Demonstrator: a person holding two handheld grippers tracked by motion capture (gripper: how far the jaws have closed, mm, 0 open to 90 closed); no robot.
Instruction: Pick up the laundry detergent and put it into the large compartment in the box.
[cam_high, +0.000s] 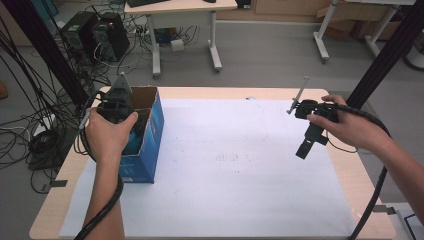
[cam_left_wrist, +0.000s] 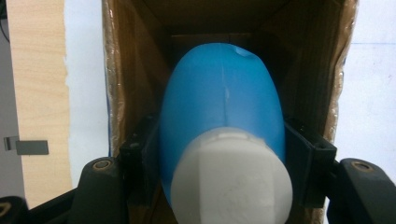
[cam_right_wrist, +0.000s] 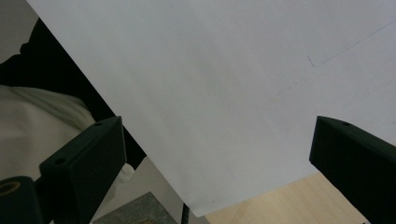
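Left gripper view listed your left gripper (cam_left_wrist: 224, 172) clamped on the blue bottle (cam_left_wrist: 219, 102) inside the cardboard box (cam_left_wrist: 130, 84), probably mid-lowering; next, release; right gripper (cam_right_wrist: 215, 158) gaped empty, well apart from that box.

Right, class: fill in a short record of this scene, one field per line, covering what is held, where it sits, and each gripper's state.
held thing: blue bottle with white cap
holder: left gripper, jaws shut on the bottle's sides
place: inside the open cardboard box at the table's left
right gripper: open, nothing between its jaws, above the white sheet
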